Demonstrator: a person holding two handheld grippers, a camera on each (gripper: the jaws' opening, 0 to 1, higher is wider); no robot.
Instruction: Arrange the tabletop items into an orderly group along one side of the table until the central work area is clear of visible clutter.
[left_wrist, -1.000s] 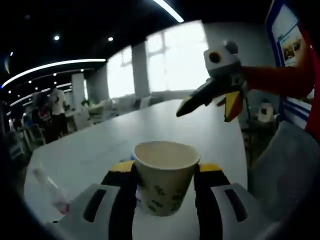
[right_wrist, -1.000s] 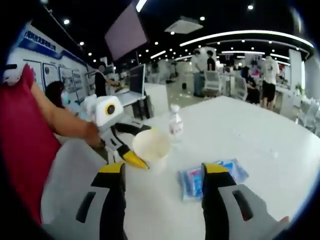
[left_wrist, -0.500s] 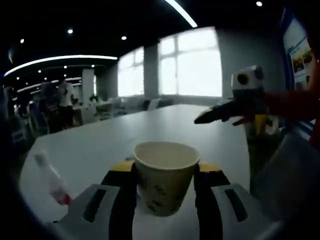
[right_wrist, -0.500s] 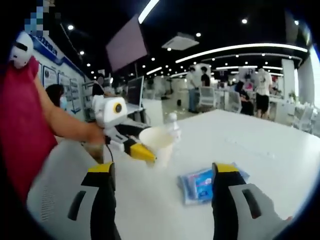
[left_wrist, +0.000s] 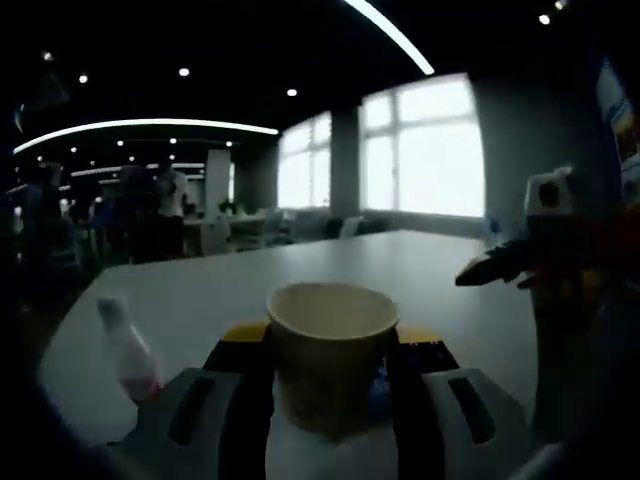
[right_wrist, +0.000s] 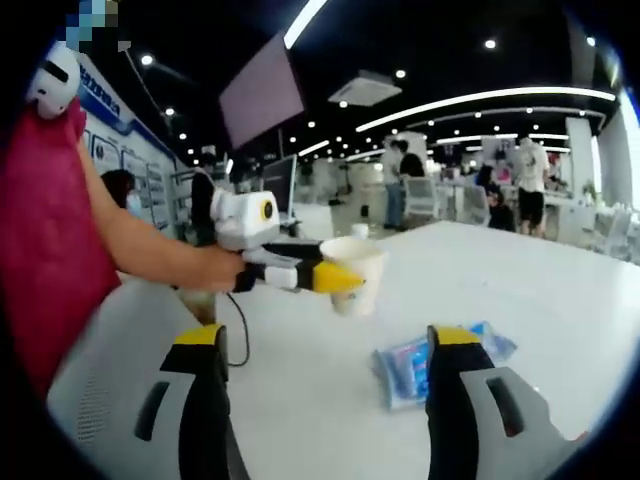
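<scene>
The left gripper (right_wrist: 335, 278) pinches the paper cup (left_wrist: 331, 352), apparently lifted above the table (right_wrist: 560, 300). The right gripper (right_wrist: 325, 345) hangs spread, with the blue packet (right_wrist: 420, 362) at its two o'clock. Keep the cup upright and set it gently near the bottle (left_wrist: 128, 352).

Cup (left_wrist: 331, 352) between left gripper's fingers (left_wrist: 243, 400), bottle (left_wrist: 127, 352) left
</scene>
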